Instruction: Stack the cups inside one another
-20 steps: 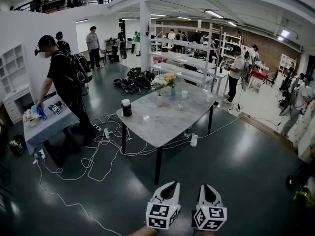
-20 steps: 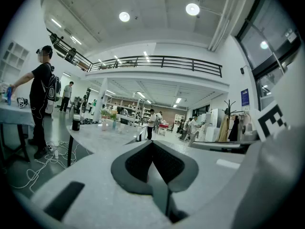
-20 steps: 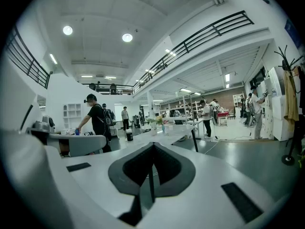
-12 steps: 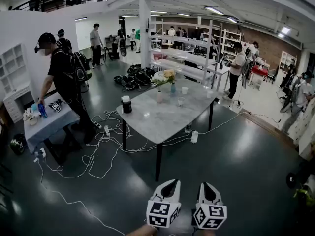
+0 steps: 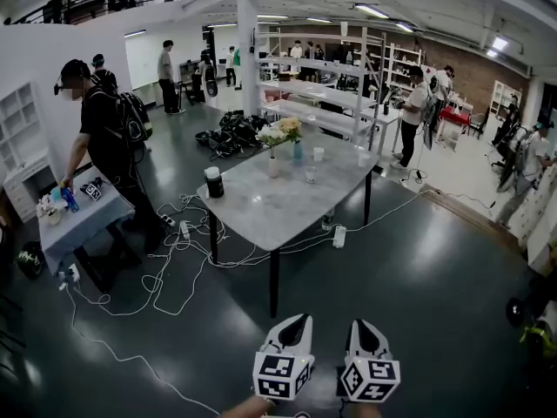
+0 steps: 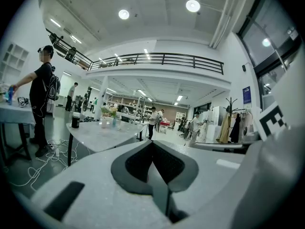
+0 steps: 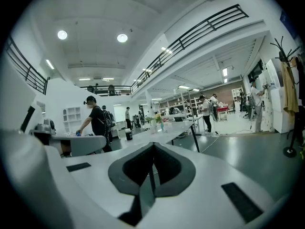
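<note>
— Facing bench (image 5: 261, 212) from well off, open floor between. Fingers?
— Left gripper (image 5: 295, 322) and right gripper (image 5: 365, 328): fingers pressed together on both, nothing between them, held low and near level.
— Cups?
— Cups (image 5: 318, 153) stand apart at the far end. None nested yet.
— Doing it well?
— My judgement: walk round to that end and open wide before reaching.
— Obstacles?
— Cables (image 5: 174, 259) sprawl on the floor by the near legs. Flowers (image 5: 280, 136) stand just beside the cups, canister (image 5: 212, 182) at the left edge.
</note>
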`<state>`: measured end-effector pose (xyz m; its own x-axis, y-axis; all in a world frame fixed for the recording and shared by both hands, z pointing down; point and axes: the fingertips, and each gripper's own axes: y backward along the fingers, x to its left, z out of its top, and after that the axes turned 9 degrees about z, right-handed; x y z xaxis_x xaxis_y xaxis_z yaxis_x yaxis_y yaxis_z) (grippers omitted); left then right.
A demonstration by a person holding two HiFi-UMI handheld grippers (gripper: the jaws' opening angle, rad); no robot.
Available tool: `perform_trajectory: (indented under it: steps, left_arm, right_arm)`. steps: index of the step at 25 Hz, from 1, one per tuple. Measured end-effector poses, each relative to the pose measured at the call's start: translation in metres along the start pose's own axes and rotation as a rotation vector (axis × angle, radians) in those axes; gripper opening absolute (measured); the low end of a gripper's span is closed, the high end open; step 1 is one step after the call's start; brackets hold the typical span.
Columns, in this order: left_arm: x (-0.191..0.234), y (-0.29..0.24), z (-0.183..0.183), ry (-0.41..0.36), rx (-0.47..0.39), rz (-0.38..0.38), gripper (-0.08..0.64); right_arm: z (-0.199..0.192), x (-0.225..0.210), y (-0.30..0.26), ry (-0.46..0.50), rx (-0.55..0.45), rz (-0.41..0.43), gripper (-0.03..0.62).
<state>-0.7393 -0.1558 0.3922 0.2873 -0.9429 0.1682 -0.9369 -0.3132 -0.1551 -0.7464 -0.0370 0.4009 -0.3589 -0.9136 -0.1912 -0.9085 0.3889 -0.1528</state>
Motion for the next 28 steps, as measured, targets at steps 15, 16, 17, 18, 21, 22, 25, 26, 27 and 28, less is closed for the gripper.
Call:
perform_trajectory:
  steps: [15, 16, 17, 18, 21, 22, 25, 26, 27, 28]
  left_arm:
    - [-0.067, -0.046, -0.013, -0.008, 0.029, -0.002, -0.002]
    - [-0.071, -0.049, -0.014, -0.011, 0.032, -0.003, 0.000]
    - [-0.073, -0.051, -0.015, -0.013, 0.036, -0.004, -0.002]
    - [-0.076, -0.054, -0.016, -0.014, 0.041, -0.007, -0.002]
    - [-0.083, -0.061, -0.017, -0.021, 0.050, -0.018, -0.001]
    - [-0.084, -0.064, -0.017, -0.024, 0.052, -0.020, -0.002]
    - [-0.086, -0.074, -0.019, -0.030, 0.057, -0.012, -0.001]
    - [-0.085, -0.078, -0.019, -0.033, 0.057, -0.009, -0.001]
    - [-0.085, -0.083, -0.021, -0.038, 0.058, -0.007, 0.000]
    - [-0.084, -0.089, -0.023, -0.043, 0.060, -0.007, 0.000]
  right_arm:
    - [-0.003, -0.090, 0.017, -0.035, 0.050, -0.007, 0.003]
    - [-0.003, -0.095, 0.017, -0.039, 0.052, -0.007, 0.003]
    - [-0.003, -0.098, 0.016, -0.043, 0.052, -0.007, 0.004]
    - [-0.003, -0.101, 0.015, -0.047, 0.052, -0.006, 0.003]
    - [-0.004, -0.110, 0.012, -0.060, 0.056, -0.003, 0.003]
    - [-0.005, -0.113, 0.011, -0.065, 0.057, -0.002, 0.003]
    - [-0.005, -0.123, 0.006, -0.075, 0.060, -0.001, 0.003]
    - [-0.004, -0.127, 0.003, -0.076, 0.061, -0.002, 0.003]
    - [-0.004, -0.131, 0.000, -0.078, 0.062, -0.004, 0.003]
    - [-0.005, -0.135, -0.005, -0.079, 0.063, -0.005, 0.003]
